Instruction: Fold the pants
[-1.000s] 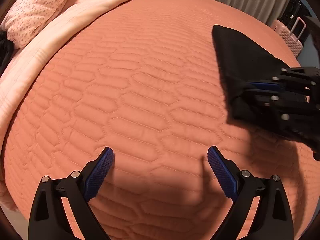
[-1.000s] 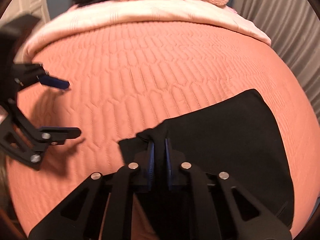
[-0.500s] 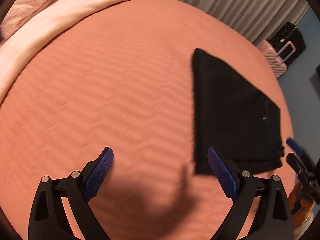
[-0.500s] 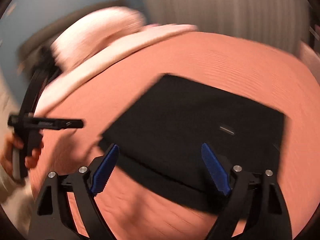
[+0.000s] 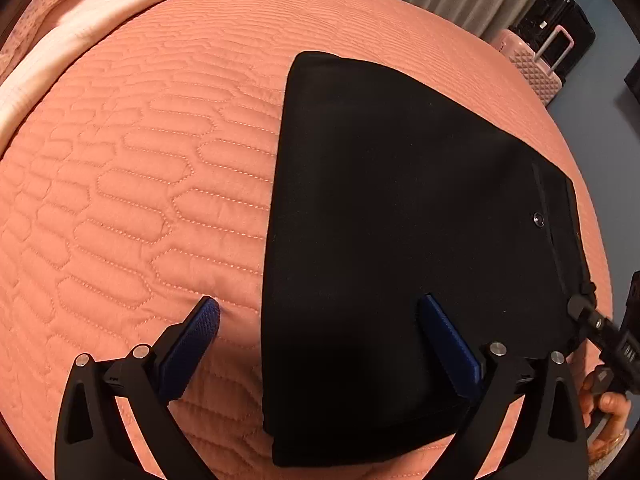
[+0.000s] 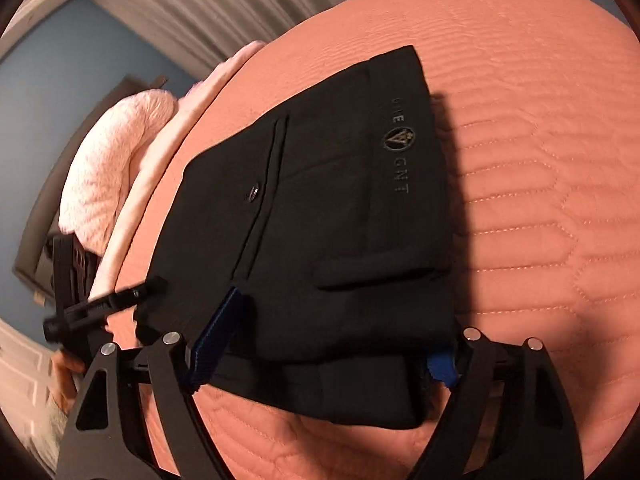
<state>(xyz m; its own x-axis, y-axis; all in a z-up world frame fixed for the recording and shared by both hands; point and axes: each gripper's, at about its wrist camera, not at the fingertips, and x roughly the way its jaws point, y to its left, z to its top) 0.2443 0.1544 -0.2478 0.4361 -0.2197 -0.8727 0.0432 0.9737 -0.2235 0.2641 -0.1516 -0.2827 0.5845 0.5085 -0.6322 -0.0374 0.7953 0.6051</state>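
Flat on the bedspread (image 5: 140, 168), folded pants (image 5: 400, 220) run lengthwise away; left gripper (image 5: 320, 344) and right gripper (image 6: 324, 344) spread.

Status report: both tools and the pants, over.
Left tool open, straddling the pants' left edge. Right tool open, straddling the waistband end. Black pants folded flat on the orange bedspread. Nothing in the way.

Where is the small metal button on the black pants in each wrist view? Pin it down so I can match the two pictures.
Left wrist view: the button sits at right of centre, near the right edge of the folded black pants.
Right wrist view: the button sits left of centre, beside the pocket slit.
Shared landmark: the pocket slit next to it.
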